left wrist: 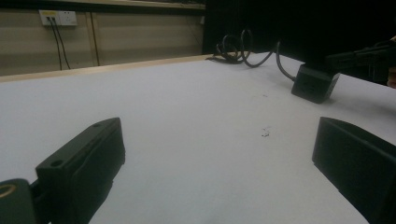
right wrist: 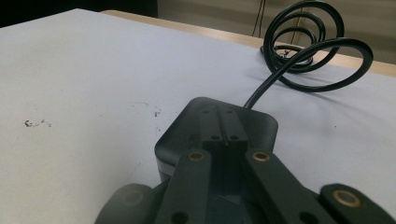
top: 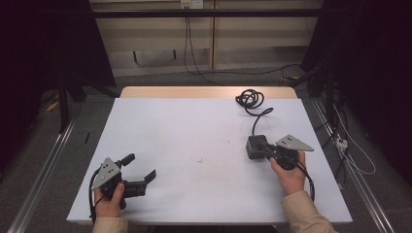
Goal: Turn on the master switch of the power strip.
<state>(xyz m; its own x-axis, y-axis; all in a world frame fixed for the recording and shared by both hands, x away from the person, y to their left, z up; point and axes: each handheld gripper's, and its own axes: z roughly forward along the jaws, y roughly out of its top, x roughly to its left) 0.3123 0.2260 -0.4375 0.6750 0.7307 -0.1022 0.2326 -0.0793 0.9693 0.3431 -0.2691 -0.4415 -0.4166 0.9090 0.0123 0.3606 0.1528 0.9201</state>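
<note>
The high view shows the whole white table [top: 194, 141]: the left gripper [top: 141, 172] sits at the near left corner, held by the person's left hand [top: 109, 201], and the right gripper [top: 265, 149] sits toward the right edge, held by the right hand [top: 291, 177]. A black box-shaped adapter [top: 254, 146] lies flat on the table directly in front of the right gripper, and its black cable [top: 250, 99] runs toward the far edge, where it ends in a loose coil.

The left gripper view adds detail the overhead picture lacks: its two black jaws stand wide apart with bare table between them and nothing held. The adapter [left wrist: 315, 83] appears well off toward the far right, with the cable [left wrist: 243, 49] coiled behind it.

The right gripper view looks over the jaws, which are drawn together with only a thin seam between the tips, lying above the top face of the adapter [right wrist: 219, 128]. Whether they pinch any part of it I cannot tell. The cable [right wrist: 308, 46] leaves the adapter's far side and rises in several loops.

Surface: matte white, with a few small dark specks [top: 200, 159] near the middle. A strip of pale wood [top: 204, 92] shows along the far edge.

Room: dim, grey floor, a beige panelled wall [top: 160, 34] behind with a wall socket [top: 191, 4] and leads hanging from it. Metal rails [top: 43, 179] run along both sides of the table, and loose wires lie on the floor at the right.
</note>
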